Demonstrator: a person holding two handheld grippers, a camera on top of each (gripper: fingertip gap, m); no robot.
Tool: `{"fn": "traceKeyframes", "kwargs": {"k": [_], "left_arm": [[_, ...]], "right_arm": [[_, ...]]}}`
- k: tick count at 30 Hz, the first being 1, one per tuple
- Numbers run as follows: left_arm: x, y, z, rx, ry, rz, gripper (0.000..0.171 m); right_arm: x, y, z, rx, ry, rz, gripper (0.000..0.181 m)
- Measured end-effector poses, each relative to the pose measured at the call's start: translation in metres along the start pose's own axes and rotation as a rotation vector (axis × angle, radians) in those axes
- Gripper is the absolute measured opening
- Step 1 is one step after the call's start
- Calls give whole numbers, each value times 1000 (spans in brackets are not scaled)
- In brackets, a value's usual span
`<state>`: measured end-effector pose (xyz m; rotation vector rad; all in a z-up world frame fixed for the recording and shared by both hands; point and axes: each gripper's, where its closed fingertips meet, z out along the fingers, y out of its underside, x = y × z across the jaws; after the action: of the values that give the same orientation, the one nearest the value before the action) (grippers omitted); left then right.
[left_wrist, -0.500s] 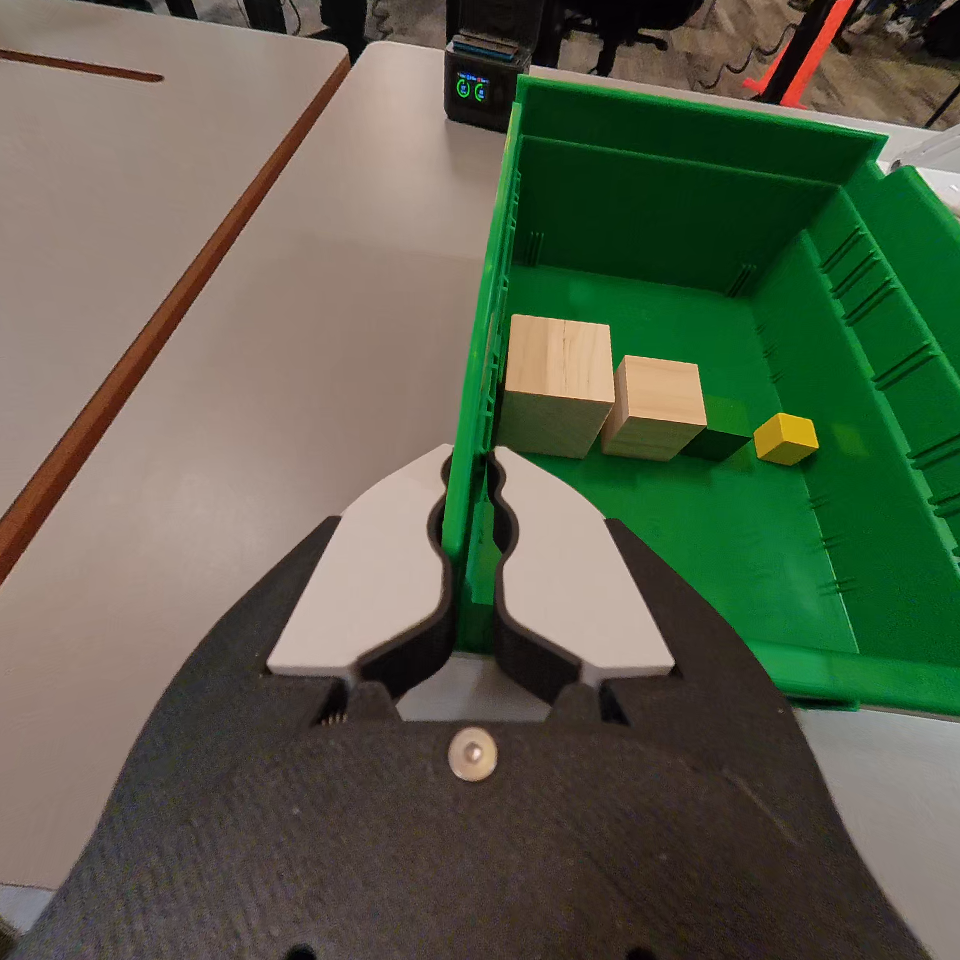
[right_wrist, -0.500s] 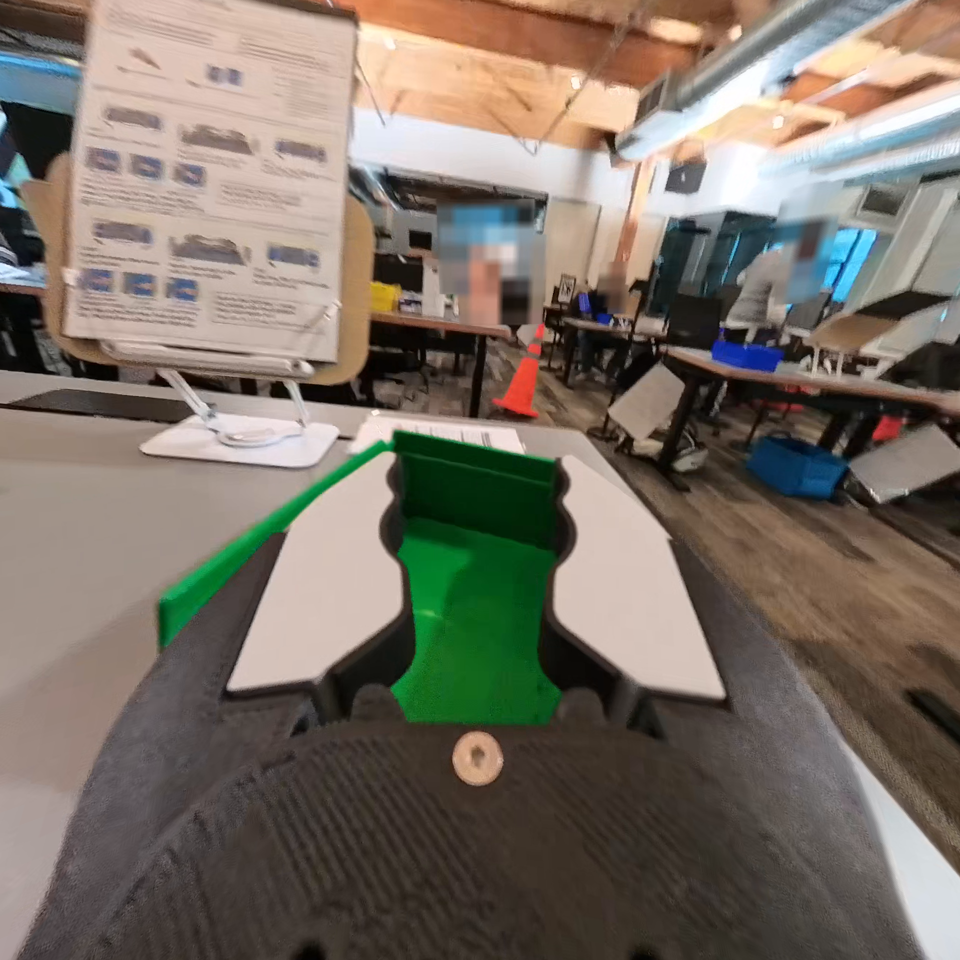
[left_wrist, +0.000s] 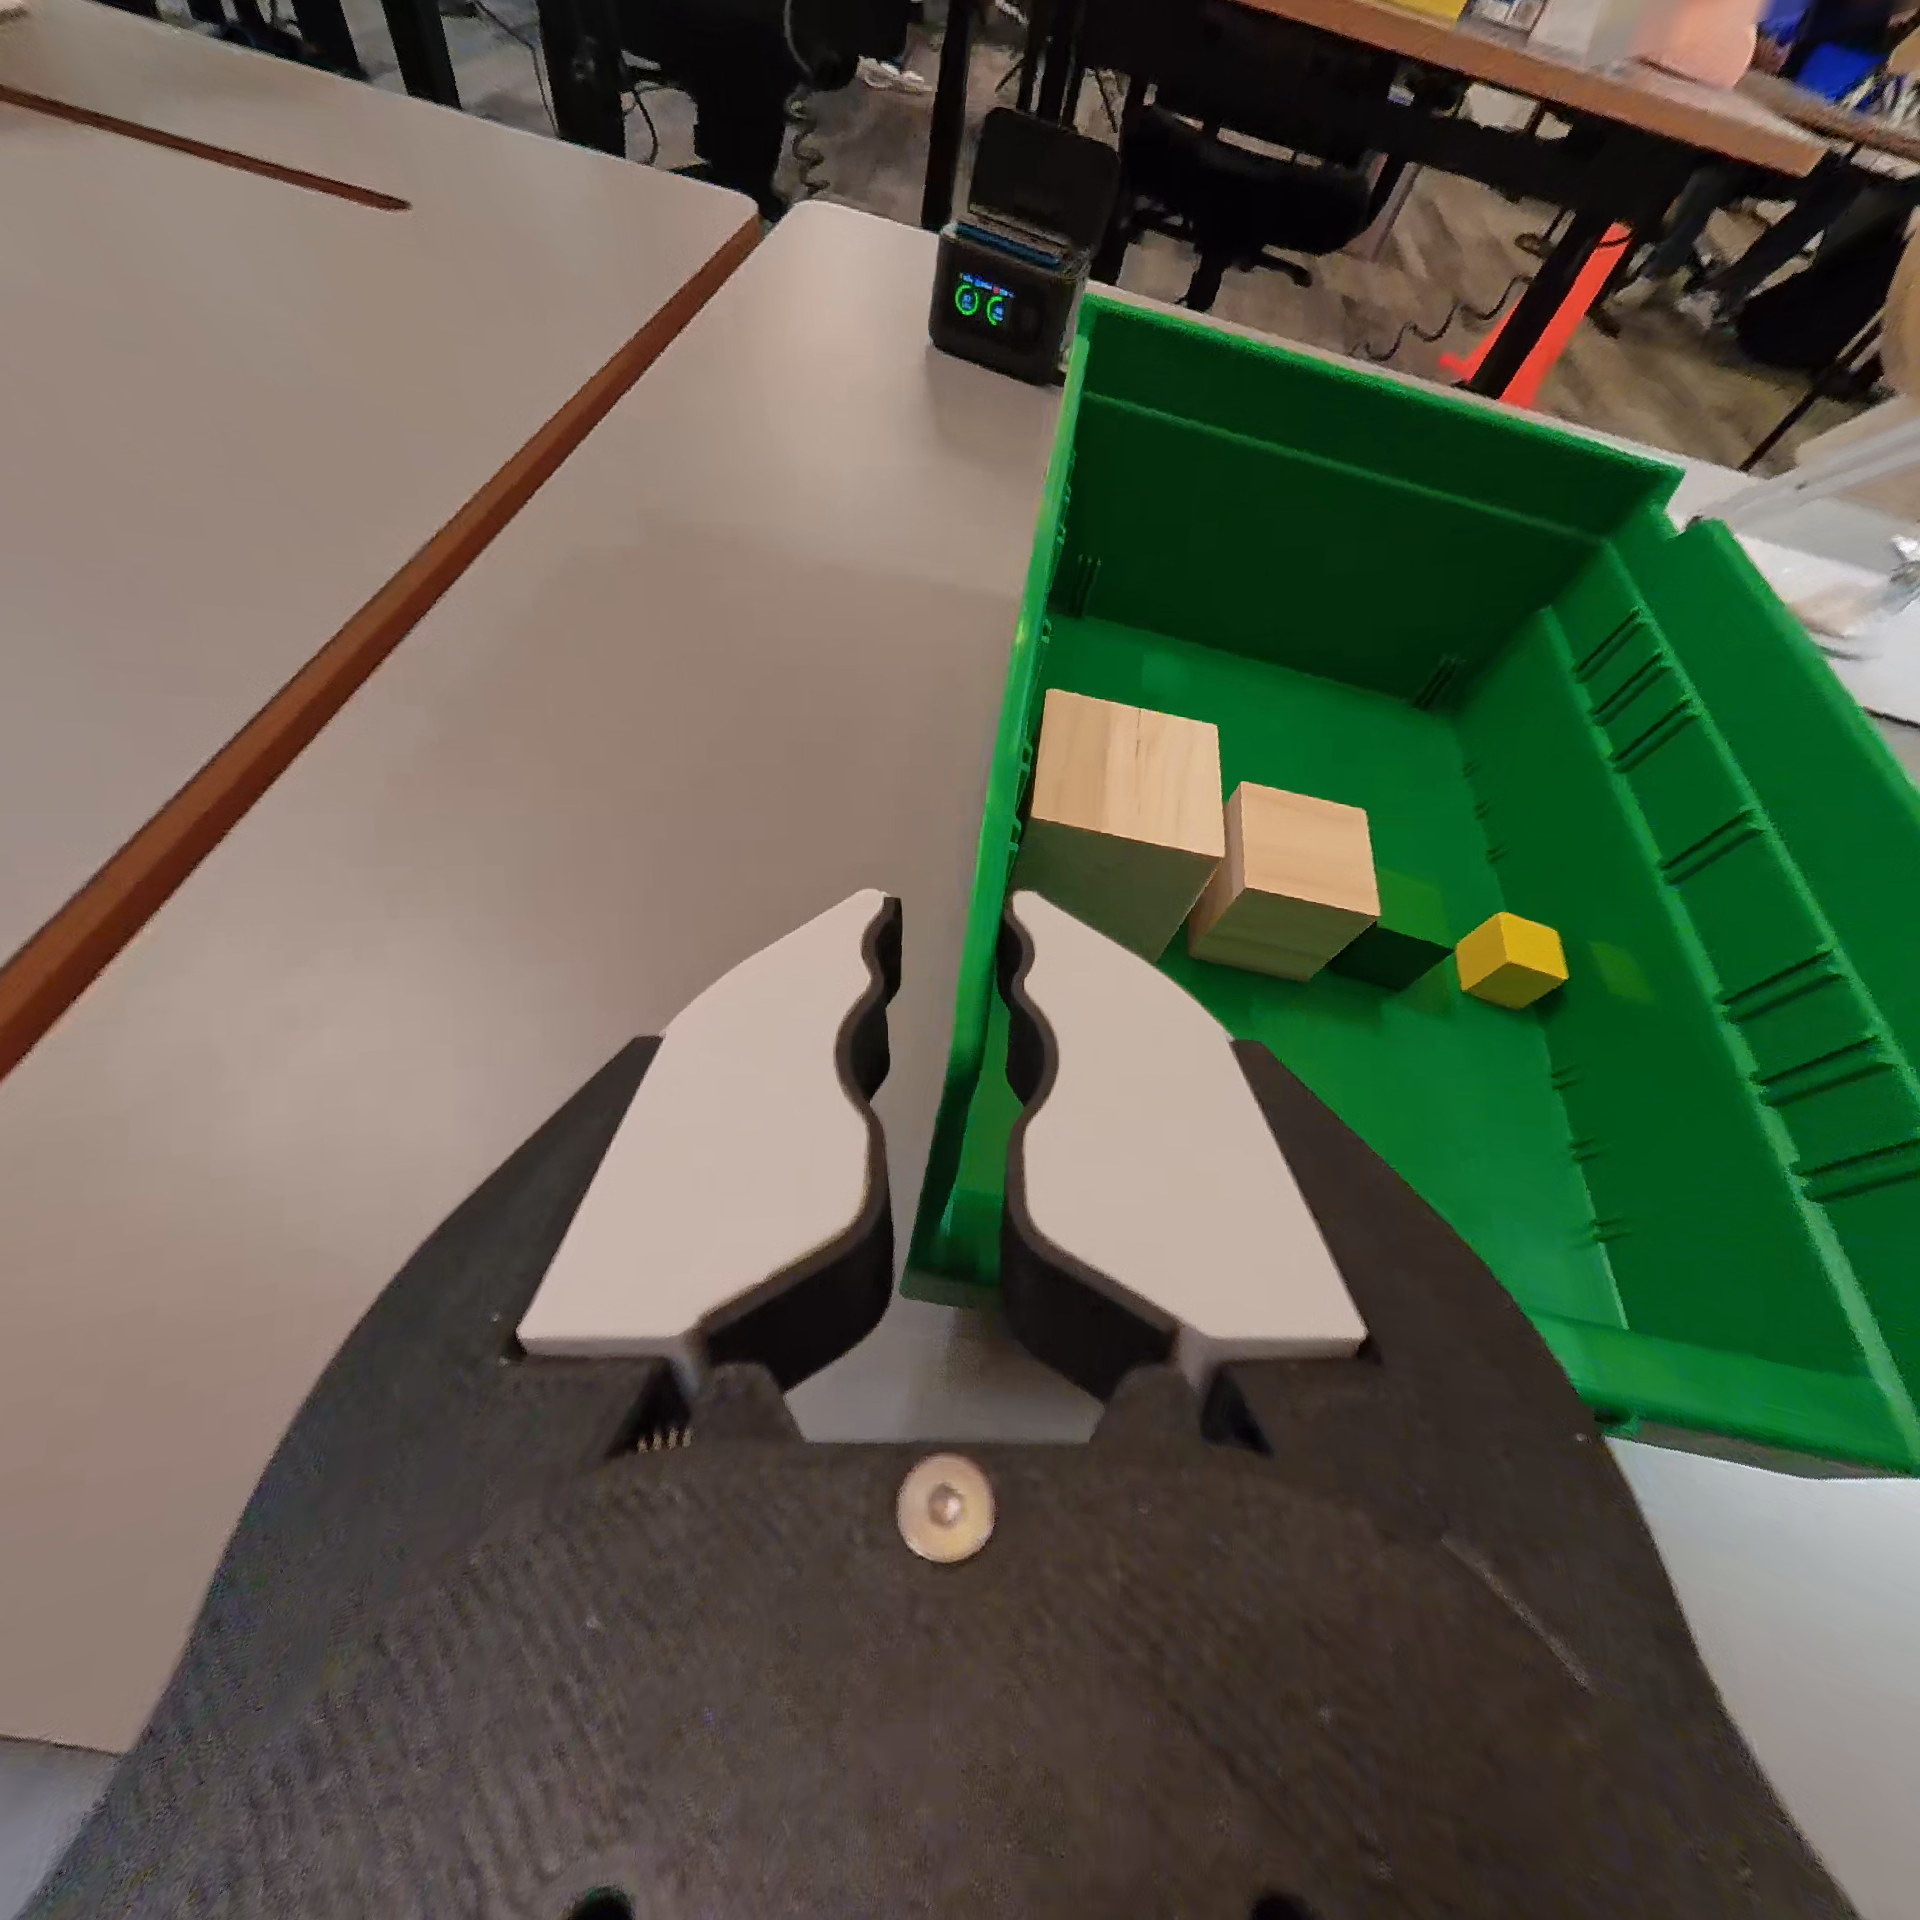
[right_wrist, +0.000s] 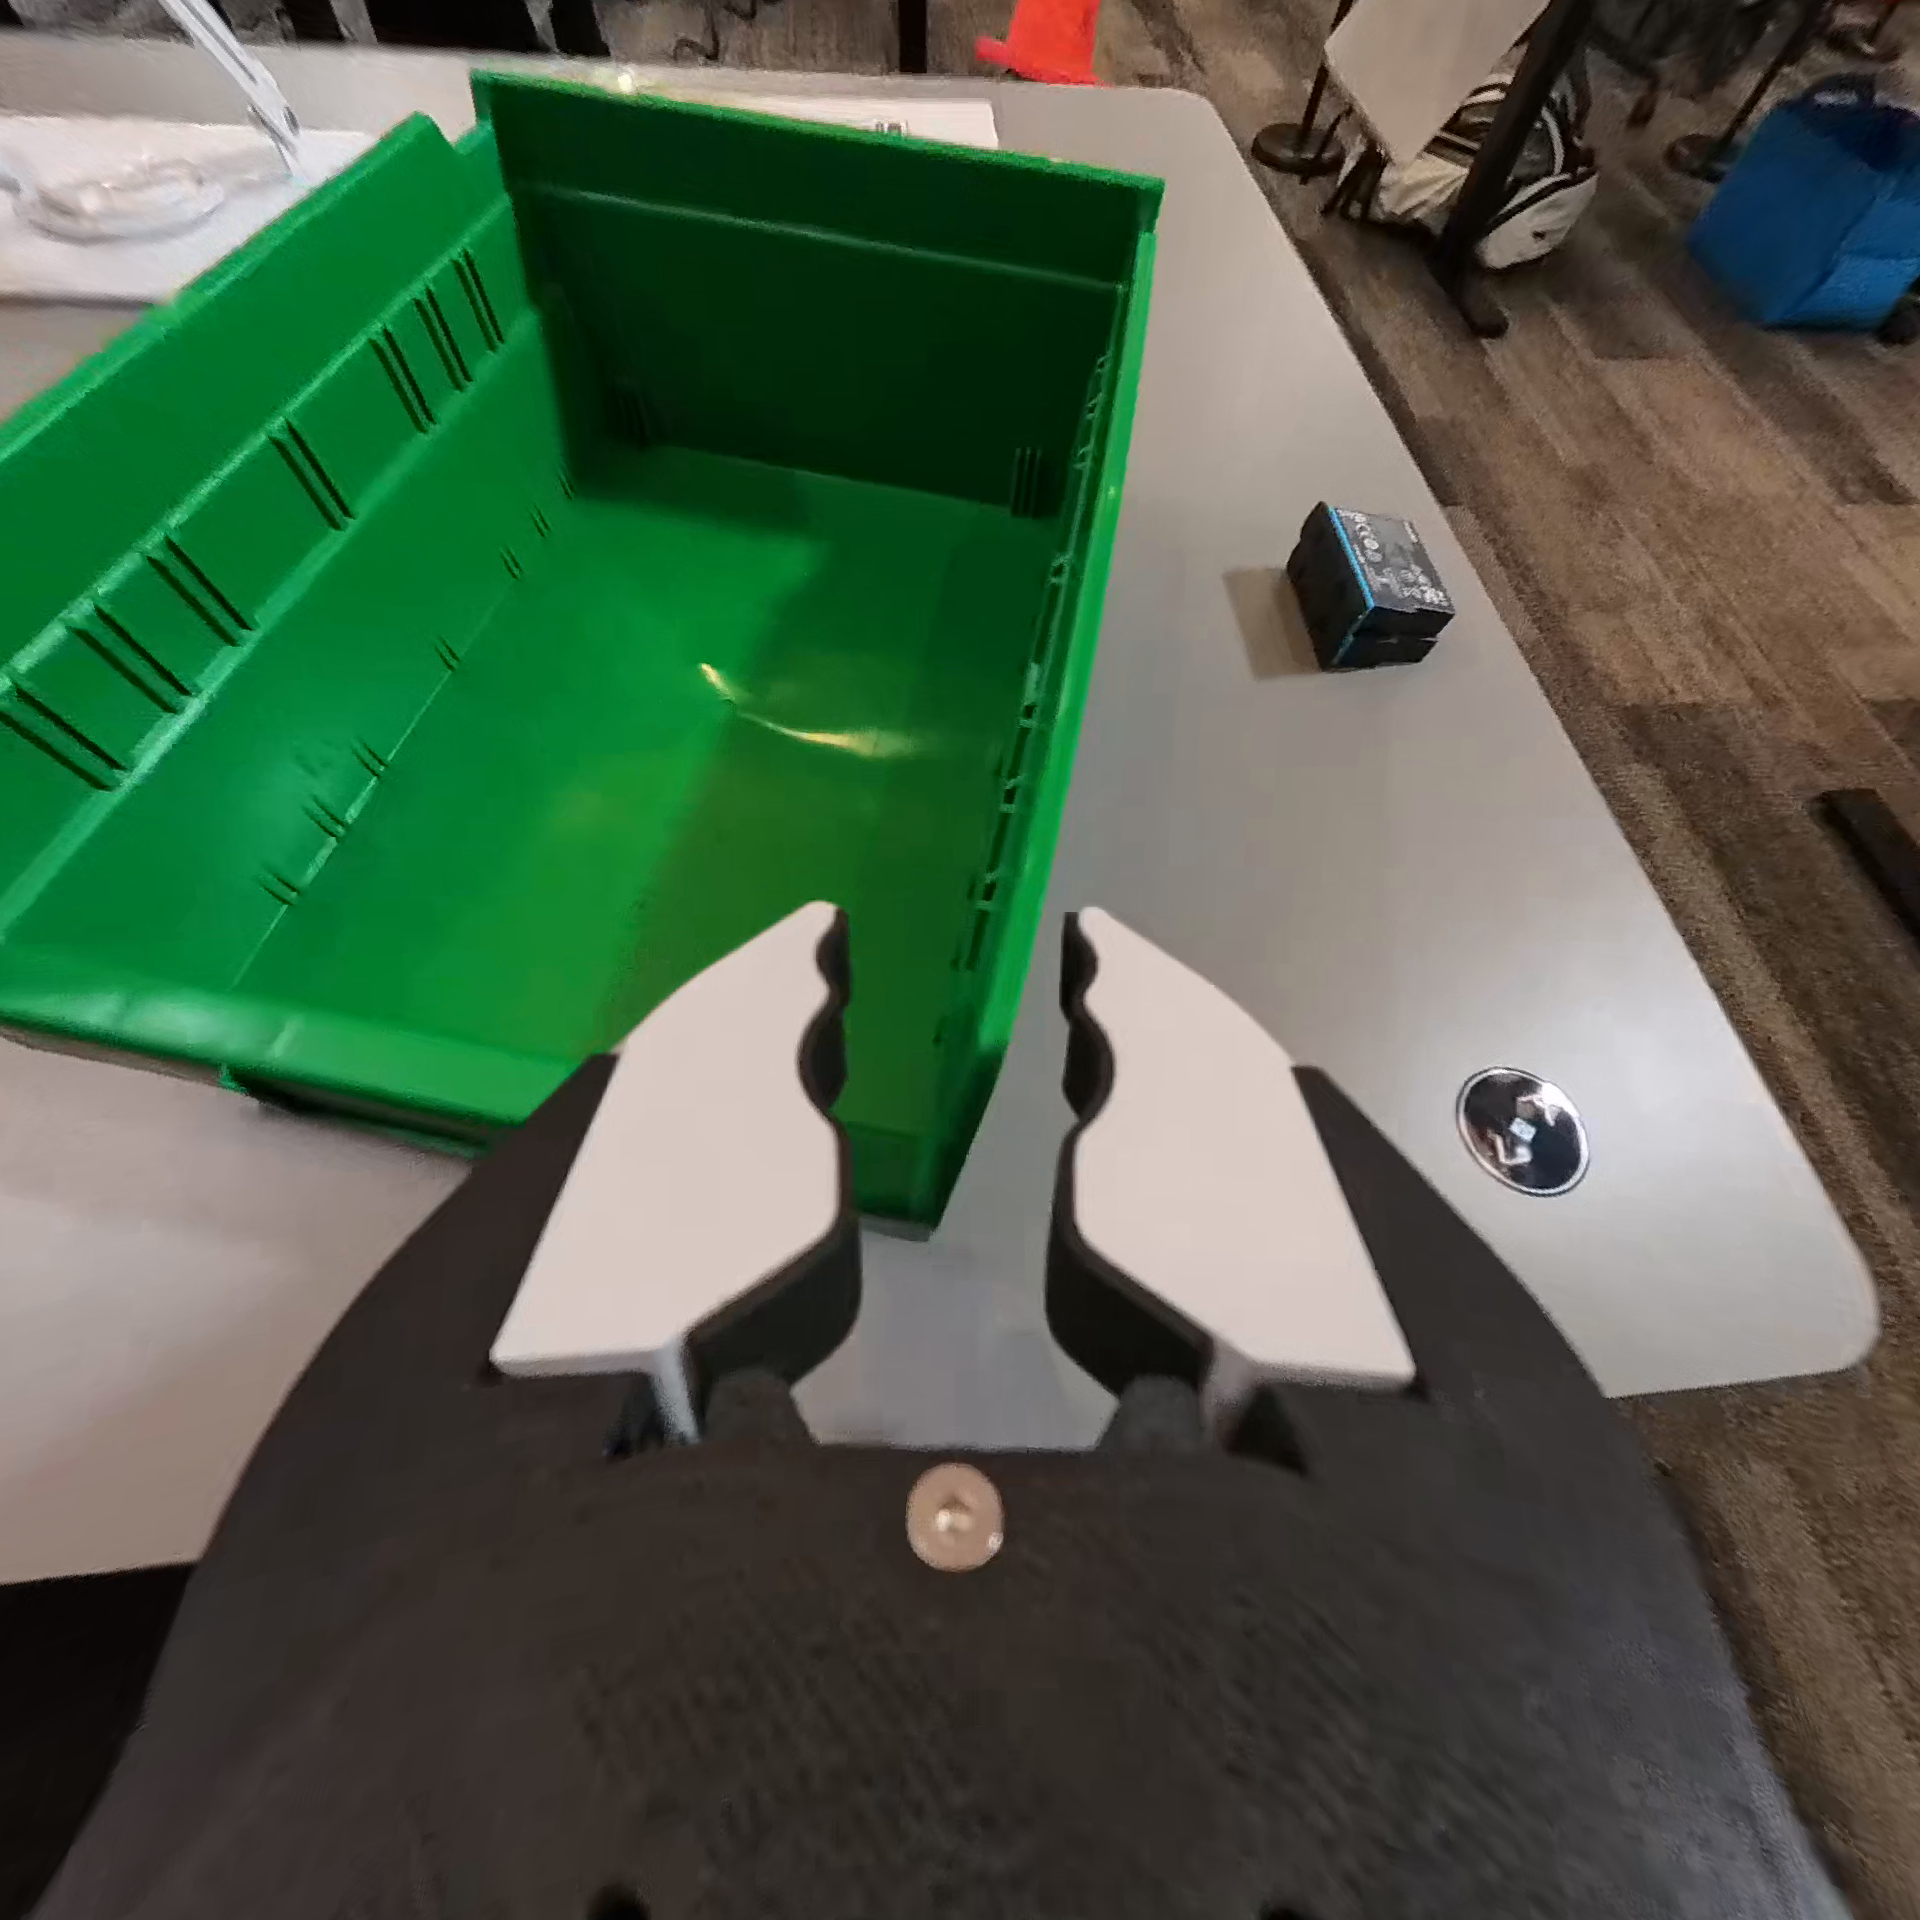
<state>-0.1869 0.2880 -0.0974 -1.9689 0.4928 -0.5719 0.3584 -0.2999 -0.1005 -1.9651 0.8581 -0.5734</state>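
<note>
My left gripper (left_wrist: 951, 914) is open, its fingers straddling the left wall of a green bin (left_wrist: 1299, 540) near the front corner, with a gap on the left side. In that bin lie a large wooden block (left_wrist: 1127, 800), a smaller wooden block (left_wrist: 1294, 883), a dark green cube (left_wrist: 1387, 956) and a yellow cube (left_wrist: 1512, 956). A second green bin (left_wrist: 1787, 665) stands against its right side. My right gripper (right_wrist: 956, 925) is open and empty, above the right wall of an empty green bin (right_wrist: 810, 312) near its front corner.
A black device with a lit display (left_wrist: 1003, 301) stands behind the left bin. A small black box (right_wrist: 1366, 582) and a round metal grommet (right_wrist: 1522, 1127) sit on the grey table right of the bins, near its edge. A brown table seam (left_wrist: 312, 675) runs at left.
My left gripper has opened off the bin's left wall. My right gripper has tipped down from facing the room to looking into the empty bin, and its fingers stand wider apart.
</note>
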Motion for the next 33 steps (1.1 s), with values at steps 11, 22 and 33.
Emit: {"fn": "traceKeyframes", "kwargs": {"k": [11, 22, 33], "left_arm": [[4, 1, 4, -14, -22, 88, 11], [4, 1, 5, -13, -4, 42, 9], [5, 2, 6, -13, 3, 24, 7]], "right_arm": [[21, 1, 16, 0, 60, -88, 10], [31, -10, 34, 53, -41, -160, 8], [30, -16, 43, 74, -150, -242, 7]]}}
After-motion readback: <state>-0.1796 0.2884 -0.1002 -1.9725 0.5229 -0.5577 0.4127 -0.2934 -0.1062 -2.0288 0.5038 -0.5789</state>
